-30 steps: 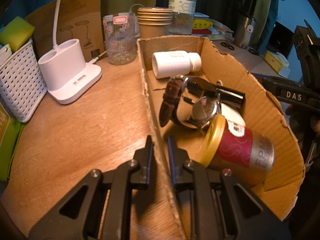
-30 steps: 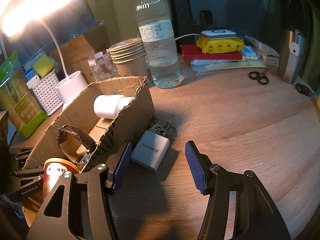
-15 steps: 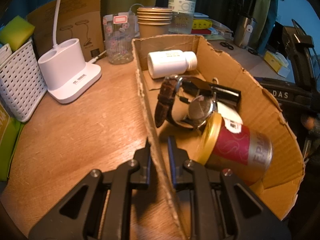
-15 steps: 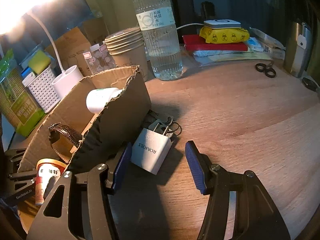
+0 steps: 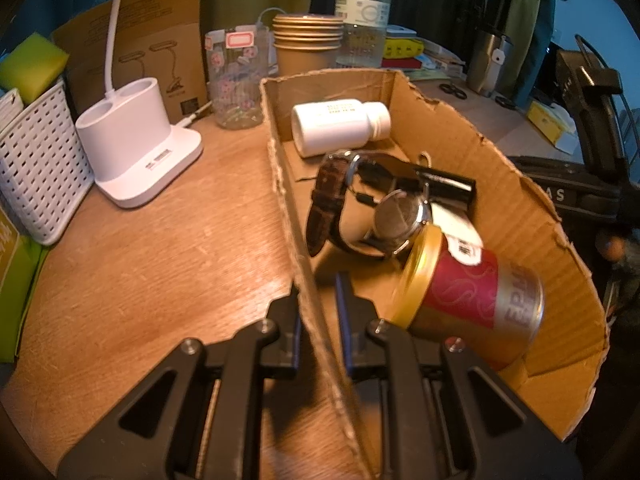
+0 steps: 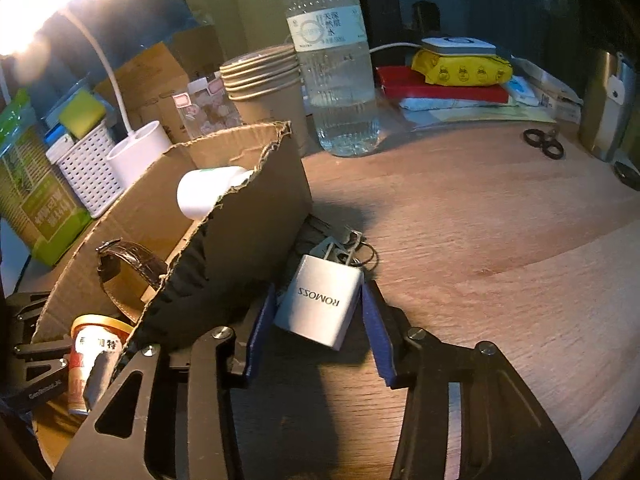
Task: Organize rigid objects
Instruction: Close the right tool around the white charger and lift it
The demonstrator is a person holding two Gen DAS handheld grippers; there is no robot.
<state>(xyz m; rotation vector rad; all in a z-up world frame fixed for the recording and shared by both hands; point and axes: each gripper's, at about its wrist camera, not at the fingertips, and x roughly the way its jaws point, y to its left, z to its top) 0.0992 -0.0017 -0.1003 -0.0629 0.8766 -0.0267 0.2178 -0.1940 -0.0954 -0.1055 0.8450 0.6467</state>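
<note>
My left gripper (image 5: 318, 312) is shut on the near left wall of the cardboard box (image 5: 516, 204). The box holds a white pill bottle (image 5: 340, 126), a brown-strapped watch (image 5: 360, 204), a black item (image 5: 448, 188) and a red and gold can (image 5: 468, 296) lying on its side. In the right wrist view my right gripper (image 6: 318, 316) is open, with a white ROMOSS charger (image 6: 320, 304) between its blue pads, just beside the box's outer wall (image 6: 240, 240). A bunch of keys (image 6: 352, 248) lies behind the charger.
A white lamp base (image 5: 140, 148), white basket (image 5: 36, 160), glass jar (image 5: 236, 80), stacked paper cups (image 5: 308, 44) and water bottle (image 6: 332, 76) stand behind the box. Scissors (image 6: 544, 144), a steel tumbler (image 6: 608, 108) and stacked packets (image 6: 456, 76) sit at the far right.
My right gripper has moved forward, so the charger now sits between its pads, and its fingers have narrowed. The left gripper still clamps the box wall; the box has shifted slightly.
</note>
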